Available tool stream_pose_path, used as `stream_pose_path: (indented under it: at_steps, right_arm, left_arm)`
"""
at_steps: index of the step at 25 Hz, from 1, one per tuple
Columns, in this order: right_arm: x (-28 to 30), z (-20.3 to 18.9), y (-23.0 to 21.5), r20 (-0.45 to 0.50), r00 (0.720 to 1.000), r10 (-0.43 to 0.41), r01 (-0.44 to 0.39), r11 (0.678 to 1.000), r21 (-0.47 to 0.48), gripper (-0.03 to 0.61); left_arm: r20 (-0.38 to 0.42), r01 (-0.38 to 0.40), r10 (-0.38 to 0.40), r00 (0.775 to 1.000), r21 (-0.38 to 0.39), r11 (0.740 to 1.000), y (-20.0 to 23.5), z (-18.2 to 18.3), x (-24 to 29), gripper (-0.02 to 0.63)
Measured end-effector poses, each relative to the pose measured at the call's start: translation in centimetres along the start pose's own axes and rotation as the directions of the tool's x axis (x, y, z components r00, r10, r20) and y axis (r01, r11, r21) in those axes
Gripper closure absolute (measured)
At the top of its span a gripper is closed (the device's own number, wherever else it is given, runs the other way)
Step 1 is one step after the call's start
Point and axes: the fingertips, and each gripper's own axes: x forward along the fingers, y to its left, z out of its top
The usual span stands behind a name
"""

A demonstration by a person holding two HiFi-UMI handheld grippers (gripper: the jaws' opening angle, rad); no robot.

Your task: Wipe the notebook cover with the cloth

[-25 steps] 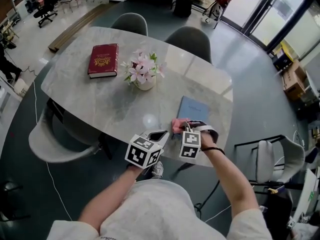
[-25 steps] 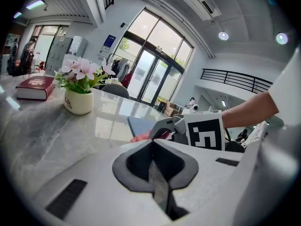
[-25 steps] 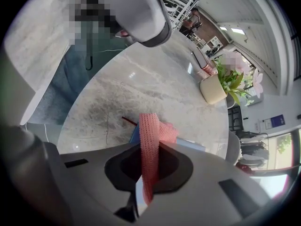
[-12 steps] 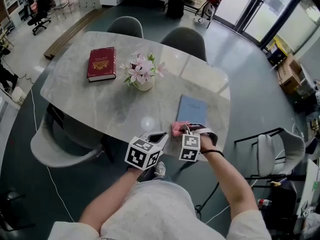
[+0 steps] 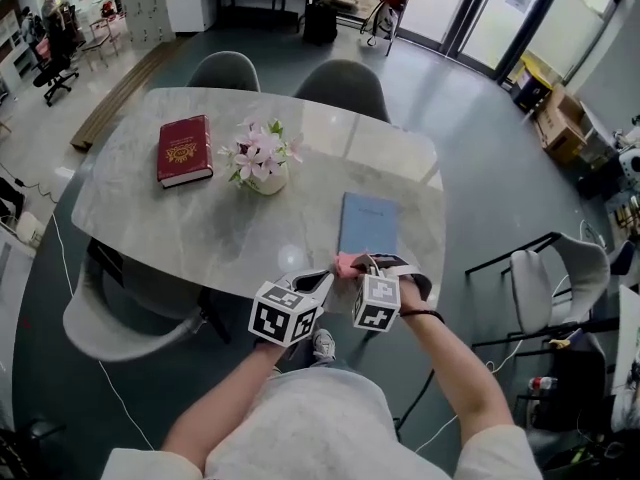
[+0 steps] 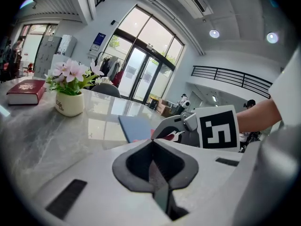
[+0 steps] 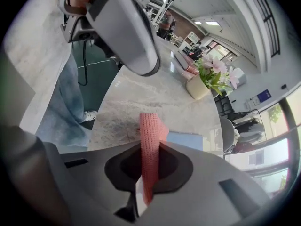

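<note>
Scene: A person stands at the near edge of a grey marble table (image 5: pixel 200 218), holding a two-jaw gripper in each hand, the two close together.

Right gripper (image 5: pixel 362 265): Its jaws are clamped on a folded pink knitted cloth (image 7: pixel 149 140). A strip of the cloth sticks up and forward past the jaw tips.

Left gripper (image 5: pixel 318 280): Its jaws are pressed together with nothing between them. It hangs just beside the right one, over the table's near rim.

Notebook (image 5: pixel 367 223): A plain blue cover, lying flat and closed near the table's right end. Its near short edge is close to the table rim, just ahead of the cloth.

Why held this way: The cloth seems to be pinched by one end so that the free strip can be laid on the cover and dragged. The empty left gripper looks placed to steady the notebook, though it touches nothing.

Edges: The notebook sits close to the near rim and not far from the right rim. A hard sideways stroke could slide it off the smooth stone.

Open room: Bare table lies to the left of and beyond the notebook. A vase of pink flowers (image 5: pixel 262 163) stands well apart to the left, and a red book (image 5: pixel 184 149) lies farther left again. Neither is in the way of a stroke.

Step in hand: Most likely bringing the cloth to the cover, since no wiping contact shows yet.
</note>
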Motion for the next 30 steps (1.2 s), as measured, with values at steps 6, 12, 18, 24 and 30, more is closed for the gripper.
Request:
stream_pose_path:
  at_steps: [6,12,18,24,30]
  right_arm:
    - [-2.8,-1.1,-2.0,0.051,0.995,-0.090,0.076,0.972,0.223,0.565]
    - [-6.5,-3.0,-3.9,0.068,0.977,-0.201,0.159,0.907,0.391,0.565]
    - [-9.7,-4.4,-5.8,0.074,0.944,-0.320,0.235,0.816,0.528,0.565]
    - [-12.3,-5.0,-7.6,0.086,0.908,-0.411,0.267,0.723,0.638,0.565]
    - [-14.9,-5.7,-8.9,0.104,0.855,-0.508,0.263,0.598,0.757,0.563]
  left_arm:
    - [-0.007,0.046,-0.046,0.999,0.043,0.998,-1.8,1.2,1.8,0.606]
    - [-0.002,0.069,-0.069,0.998,0.094,0.993,-3.6,3.4,3.1,0.606]
    - [0.004,0.078,-0.079,0.997,0.132,0.988,-4.6,5.1,3.7,0.606]
    - [0.019,0.074,-0.078,0.997,0.170,0.983,-4.9,6.9,4.0,0.606]
    - [0.062,0.049,-0.066,0.996,0.249,0.967,-5.5,9.1,3.6,0.606]
